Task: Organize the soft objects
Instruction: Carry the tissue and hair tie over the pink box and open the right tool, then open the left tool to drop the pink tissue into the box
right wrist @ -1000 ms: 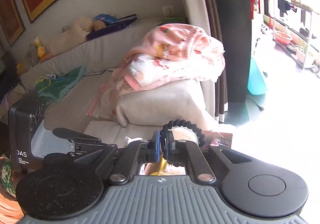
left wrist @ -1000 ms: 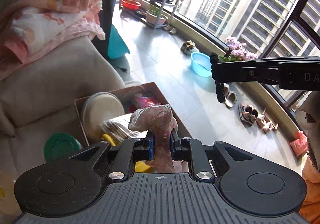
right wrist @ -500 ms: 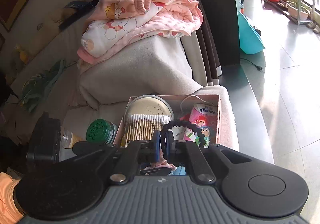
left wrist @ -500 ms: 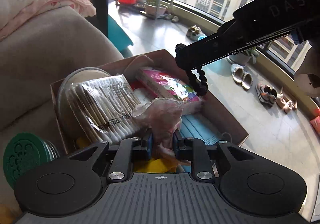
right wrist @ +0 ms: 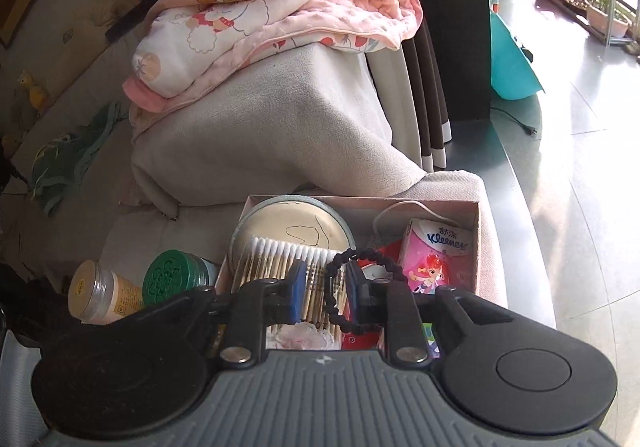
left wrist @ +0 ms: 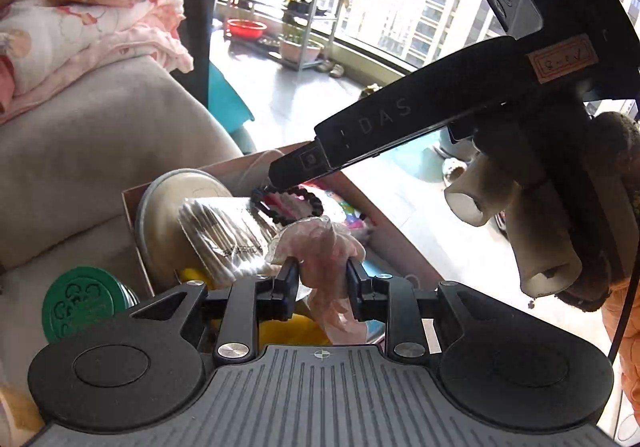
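Note:
A crumpled pink plastic glove (left wrist: 320,251) stands upright between the pads of my left gripper (left wrist: 322,271). The jaws are opening, though the glove still fills the gap and touches both pads. It hangs just above the cardboard box (left wrist: 130,207) on the sofa. My right gripper (right wrist: 324,279) is also opening. A black bead bracelet (right wrist: 360,257) loops loosely between its jaws, leaning on the right finger with a gap to the left pad. In the left wrist view the bracelet (left wrist: 288,203) rests on a pack of cotton swabs (left wrist: 224,231) under the right gripper (left wrist: 288,175).
The box (right wrist: 478,231) holds a round tin (right wrist: 296,223), the cotton swabs (right wrist: 280,259) and a Kleenex pack (right wrist: 436,251). A green-lidded jar (right wrist: 172,279) and a clear jar (right wrist: 100,295) stand to its left. A pink blanket (right wrist: 280,7) lies on the sofa arm. A gloved hand (left wrist: 520,207) holds the right gripper.
Both grippers have sunk over the box. The right jaws, shut on the bracelet before, have spread, and the bracelet now hangs loose. The left jaws have widened around the glove.

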Available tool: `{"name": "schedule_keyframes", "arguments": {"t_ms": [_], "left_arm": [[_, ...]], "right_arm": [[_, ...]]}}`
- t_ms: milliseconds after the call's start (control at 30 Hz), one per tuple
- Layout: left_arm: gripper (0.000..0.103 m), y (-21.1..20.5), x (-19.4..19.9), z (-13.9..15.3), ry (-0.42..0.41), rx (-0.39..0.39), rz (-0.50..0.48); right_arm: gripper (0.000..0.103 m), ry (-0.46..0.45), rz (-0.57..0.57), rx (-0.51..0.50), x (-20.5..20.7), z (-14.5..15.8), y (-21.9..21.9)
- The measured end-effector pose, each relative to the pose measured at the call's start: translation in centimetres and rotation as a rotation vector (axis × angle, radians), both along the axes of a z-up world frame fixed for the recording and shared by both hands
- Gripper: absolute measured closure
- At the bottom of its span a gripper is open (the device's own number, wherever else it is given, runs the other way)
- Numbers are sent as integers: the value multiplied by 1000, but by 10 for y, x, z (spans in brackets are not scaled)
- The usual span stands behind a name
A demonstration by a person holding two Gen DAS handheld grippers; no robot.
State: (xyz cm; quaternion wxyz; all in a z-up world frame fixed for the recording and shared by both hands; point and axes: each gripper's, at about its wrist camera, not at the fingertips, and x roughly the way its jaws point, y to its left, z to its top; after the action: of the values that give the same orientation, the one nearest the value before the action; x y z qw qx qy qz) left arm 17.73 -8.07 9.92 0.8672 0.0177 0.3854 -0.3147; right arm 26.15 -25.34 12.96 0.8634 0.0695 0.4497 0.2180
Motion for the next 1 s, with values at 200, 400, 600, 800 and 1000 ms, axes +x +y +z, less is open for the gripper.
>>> {"name": "schedule_keyframes", "arguments": {"t_ms": [200,400,600,800,1000], "left_arm": [[75,33,5,27,6,-163,55],[76,38,49,5,96,-148,155],[86,25,54,-24,141,-50,149],[82,38,44,-20,95,-51,208],[82,76,-25,5,-79,-90,224]], "right_arm": [[67,-146,-83,-17,-54,15,-33],[72,-208,-24,-66,-82,-5,-24],[80,-42,-65,-51,-77,-61,2],[82,-104,-62,48,-87,-70,-1],[64,-231,-86,136,-125,-43,-14]]}}
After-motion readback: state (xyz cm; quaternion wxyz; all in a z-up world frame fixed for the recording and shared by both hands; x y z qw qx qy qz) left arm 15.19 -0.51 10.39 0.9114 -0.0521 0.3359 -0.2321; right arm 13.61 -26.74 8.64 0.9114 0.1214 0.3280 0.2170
